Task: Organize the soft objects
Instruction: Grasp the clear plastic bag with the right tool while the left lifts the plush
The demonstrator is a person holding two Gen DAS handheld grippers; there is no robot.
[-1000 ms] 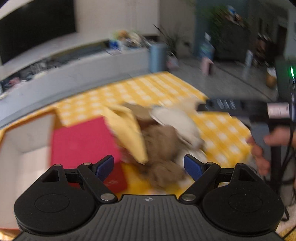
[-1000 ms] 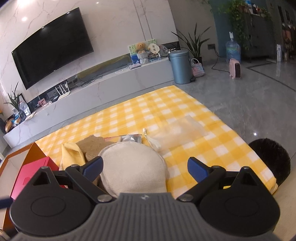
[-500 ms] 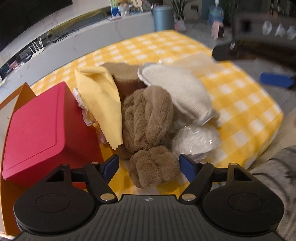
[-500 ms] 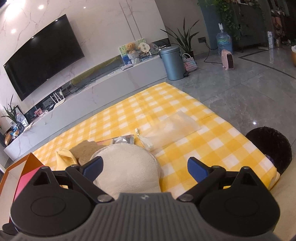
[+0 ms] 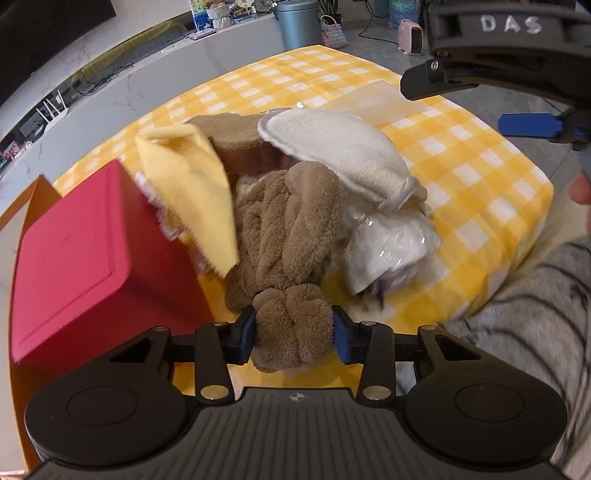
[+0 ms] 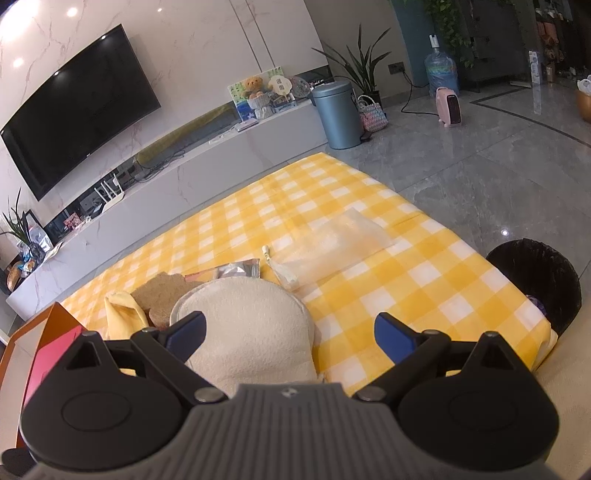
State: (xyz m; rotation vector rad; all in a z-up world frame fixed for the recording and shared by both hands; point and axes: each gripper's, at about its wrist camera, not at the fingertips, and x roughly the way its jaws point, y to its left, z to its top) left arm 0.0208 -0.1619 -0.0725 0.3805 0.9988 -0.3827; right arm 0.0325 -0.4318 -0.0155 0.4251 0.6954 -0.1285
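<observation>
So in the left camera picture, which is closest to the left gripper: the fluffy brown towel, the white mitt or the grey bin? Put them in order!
1. Brown towel: right between the left gripper pads, which are closing on its near end.
2. White mitt: farther back, right of the middle, lying on the pile.
3. Grey bin: far off on the floor, past the yellow cloth.

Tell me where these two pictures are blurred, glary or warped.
Left wrist view: the yellow cloth and red box edges smear with motion blur, and the plastic-wrapped bundle glints. Right wrist view: sharp; ceiling lights glare on the marble wall, a bright spot reflects off the floor, and the fisheye bends the TV.
</observation>
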